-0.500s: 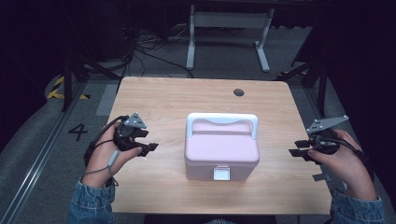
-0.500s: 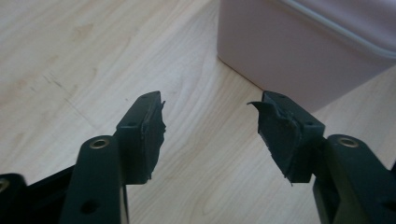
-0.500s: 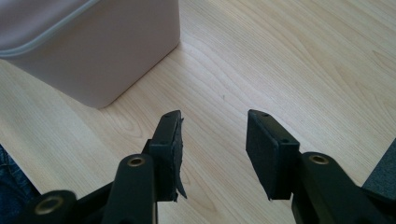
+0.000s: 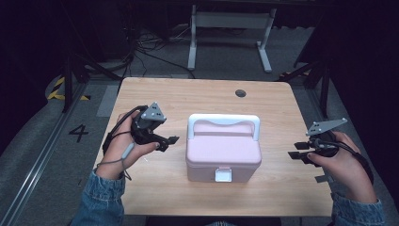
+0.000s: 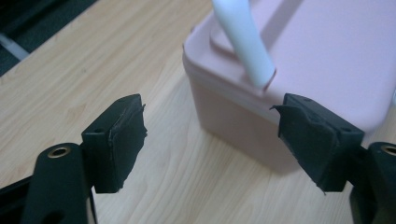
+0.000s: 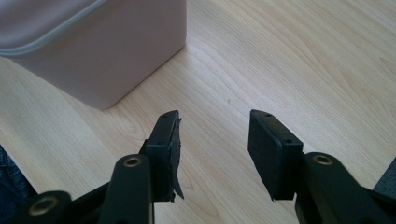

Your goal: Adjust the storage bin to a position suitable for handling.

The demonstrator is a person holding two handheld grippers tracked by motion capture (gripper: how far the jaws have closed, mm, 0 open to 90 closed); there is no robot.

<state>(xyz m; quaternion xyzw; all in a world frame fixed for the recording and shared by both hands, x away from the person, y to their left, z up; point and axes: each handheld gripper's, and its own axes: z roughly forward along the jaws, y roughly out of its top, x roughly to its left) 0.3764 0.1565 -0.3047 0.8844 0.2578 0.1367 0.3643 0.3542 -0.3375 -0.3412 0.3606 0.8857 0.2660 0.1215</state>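
A pink lidded box with a white handle and a white front latch stands in the middle of the wooden table. My left gripper is held just left of the box, open, its jaws pointing at the box's side. In the left gripper view the box and its handle are close ahead between the open fingertips. My right gripper hovers open over the table's right edge, apart from the box. The right gripper view has the box corner at upper left.
A dark round hole sits near the table's far edge. Beyond the table stand a white metal frame and loose cables on the grey floor. A floor marking "4" lies left of the table.
My left gripper has shifted slightly right, toward the box. The right gripper has barely moved.
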